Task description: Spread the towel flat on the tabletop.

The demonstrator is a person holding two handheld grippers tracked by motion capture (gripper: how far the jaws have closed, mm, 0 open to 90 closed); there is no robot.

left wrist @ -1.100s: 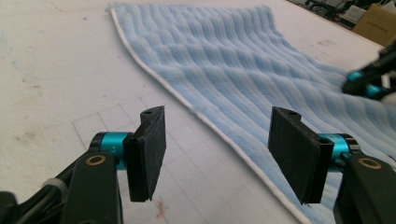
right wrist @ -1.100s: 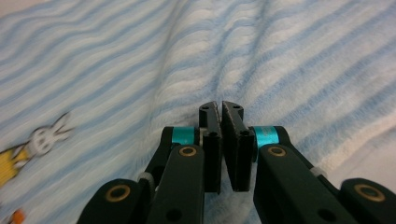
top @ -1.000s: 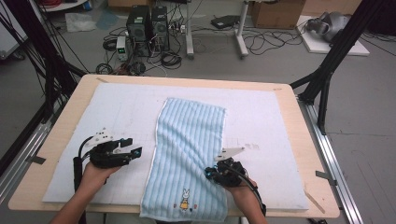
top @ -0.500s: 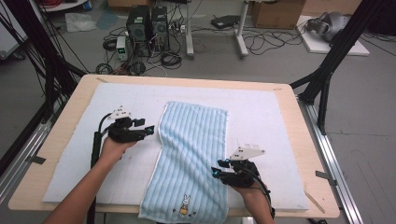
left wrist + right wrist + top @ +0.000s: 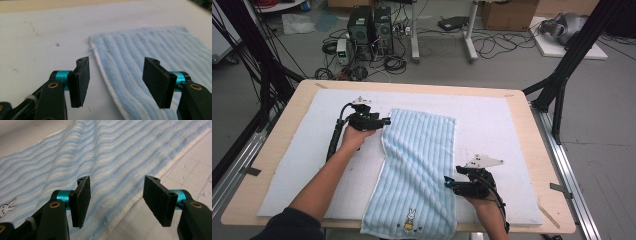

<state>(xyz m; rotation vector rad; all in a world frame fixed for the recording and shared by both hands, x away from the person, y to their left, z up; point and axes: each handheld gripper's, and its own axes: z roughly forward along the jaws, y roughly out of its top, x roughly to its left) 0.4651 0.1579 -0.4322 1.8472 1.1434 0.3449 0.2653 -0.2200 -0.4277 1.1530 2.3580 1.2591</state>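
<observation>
So, view by view, as we read it:

high view – towel: blue striped towel (image 5: 419, 170) lies flat on the white mat (image 5: 297, 180), long axis running from the far side toward us, near end with the rabbit print hanging over the counter (image 5: 272, 150) edge.
high view – left tongs: left tongs (image 5: 384, 121) sit at the towel's far left corner, pointing across at it, touching or just short; we can't tell which from up here.
high view – right tongs: right tongs (image 5: 447, 182) sit at the towel's right long edge, toward the near end, pointing inward.
high view – who's nearer: each hand is at its own side; the left has the far corner, the right has the near stretch of edge.
left gripper view – state: left tongs (image 5: 116, 80) gape wide, nothing gripped. The white-hemmed left edge runs up between the pads (image 5: 81, 85); the corner lies just ahead.
left gripper view – call: we'd say the corner needs a short push forward before closing.
right gripper view – state: right tongs (image 5: 116, 201) have just been opening and stand wide, nothing pinched. Towel (image 5: 112, 157) is below and ahead, with its hem crossing diagonally under the right pad.
surface: soft white mat on a pale wooden counter, some marks and grid lines on it.
room: grey floor beyond, computer towers (image 5: 372, 25), loose cables, black frame legs (image 5: 562, 75).
</observation>
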